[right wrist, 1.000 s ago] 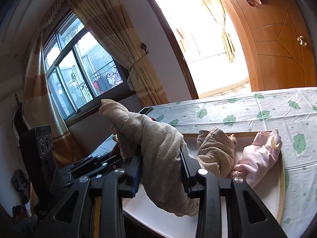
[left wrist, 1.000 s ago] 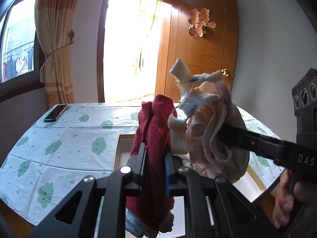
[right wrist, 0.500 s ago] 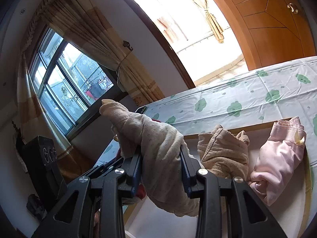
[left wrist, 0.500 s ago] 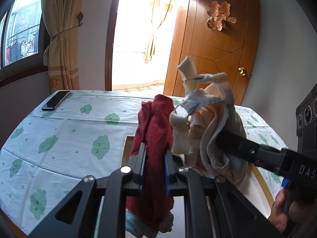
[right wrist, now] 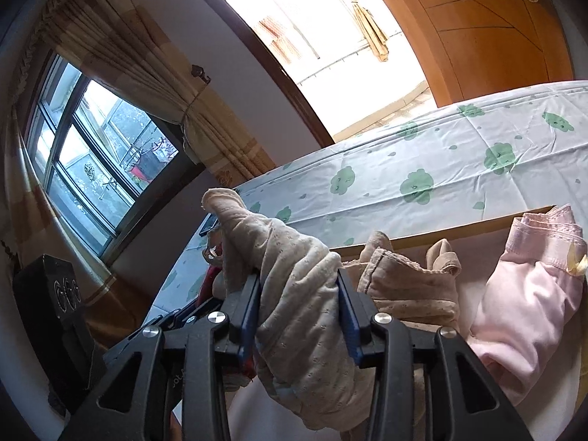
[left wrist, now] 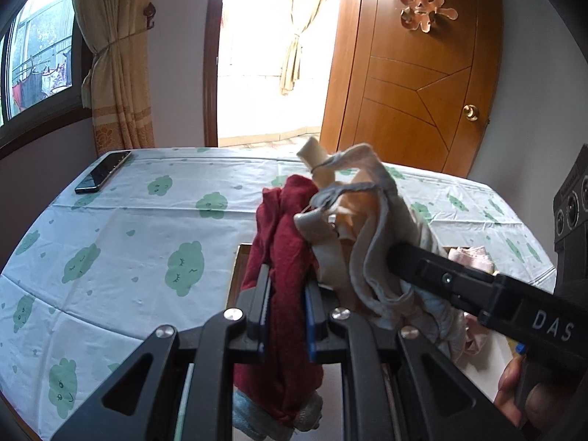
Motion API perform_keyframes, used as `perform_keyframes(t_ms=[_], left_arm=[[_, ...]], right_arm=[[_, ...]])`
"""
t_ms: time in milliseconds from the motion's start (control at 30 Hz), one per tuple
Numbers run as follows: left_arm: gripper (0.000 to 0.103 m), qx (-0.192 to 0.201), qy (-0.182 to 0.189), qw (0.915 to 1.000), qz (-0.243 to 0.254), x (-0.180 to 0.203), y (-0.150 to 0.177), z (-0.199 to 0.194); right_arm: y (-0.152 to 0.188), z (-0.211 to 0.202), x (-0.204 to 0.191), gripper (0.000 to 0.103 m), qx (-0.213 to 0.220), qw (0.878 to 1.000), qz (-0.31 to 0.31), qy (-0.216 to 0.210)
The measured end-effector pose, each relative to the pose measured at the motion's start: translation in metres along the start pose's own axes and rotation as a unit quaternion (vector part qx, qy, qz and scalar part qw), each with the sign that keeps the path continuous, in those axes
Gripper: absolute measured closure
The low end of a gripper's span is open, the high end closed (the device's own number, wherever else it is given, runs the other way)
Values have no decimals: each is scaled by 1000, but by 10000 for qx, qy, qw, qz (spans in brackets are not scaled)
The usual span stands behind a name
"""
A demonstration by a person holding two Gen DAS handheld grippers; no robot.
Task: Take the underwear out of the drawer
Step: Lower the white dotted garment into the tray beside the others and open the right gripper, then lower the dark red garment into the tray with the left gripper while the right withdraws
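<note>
My left gripper is shut on a dark red piece of underwear, which hangs above the drawer's left rim. Just right of it, a beige dotted piece of underwear bunches around the right gripper's black finger. In the right wrist view my right gripper has its pads against that beige underwear, and its jaws are opening. Below lies the open drawer, holding another beige piece and a pink piece.
The drawer rests on a surface covered by a pale sheet with green cloud prints. A dark phone lies at its far left corner. Behind stand a wooden door, a bright doorway and a curtained window. A hand grips the right tool.
Both grippers have sunk and tilted toward the drawer with their cloth. The right jaws stand slightly wider around the beige underwear. The left grip on the red piece is unchanged.
</note>
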State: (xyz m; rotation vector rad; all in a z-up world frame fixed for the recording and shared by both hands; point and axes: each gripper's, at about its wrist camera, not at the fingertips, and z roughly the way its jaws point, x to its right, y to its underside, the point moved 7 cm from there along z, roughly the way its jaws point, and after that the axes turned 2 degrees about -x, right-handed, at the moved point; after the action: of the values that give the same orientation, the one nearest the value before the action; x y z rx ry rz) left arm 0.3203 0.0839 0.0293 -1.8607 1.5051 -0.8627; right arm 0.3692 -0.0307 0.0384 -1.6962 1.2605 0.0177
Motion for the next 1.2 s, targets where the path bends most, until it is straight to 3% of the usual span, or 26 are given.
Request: perform_keyframes(t_ms=[33,100,167,467,600,733,833,900,967,1067,1200], left_arm=[[87,-36,-17,10000,-36,-2,1,2],[84,-113,43,9998,-130,-4,4,5],[84,-104,30,9999,-123,-6,6,4],[78,-71,-59,9999,-61,-5,15,1],[71,-43,-115,9998,-143,-10,15,1],[64,162,-204,9989,-393,-25,11,-7],[53,343,-291,9972,-596,-38,10,-16],[52,446,-363,9964,-624,-44,10,-22],[49,517,-462,9958,-590,-47,12,-27],[43,623,-405,9953,-614,-50,16,-34],[39,743,-399,9943,-650,-52,23,-42]], right_arm=[[1,1,1,54,-34,10000,4,-21],[3,2,2,36,-30,10000,-33,31],[7,-1,4,30,-12,10000,39,1],[18,-19,12,28,154,9996,81,219],[31,-30,-11,28,148,9995,-259,-88],[43,-39,-41,28,237,9956,-607,-681],[43,-30,-48,28,-1,9929,-319,-1147],[41,-16,-45,20,-209,9906,-48,-1349],[42,4,-38,20,-575,9851,388,-1574],[31,17,-26,20,-520,9849,735,-1482],[20,21,-17,20,-305,9890,744,-1238]])
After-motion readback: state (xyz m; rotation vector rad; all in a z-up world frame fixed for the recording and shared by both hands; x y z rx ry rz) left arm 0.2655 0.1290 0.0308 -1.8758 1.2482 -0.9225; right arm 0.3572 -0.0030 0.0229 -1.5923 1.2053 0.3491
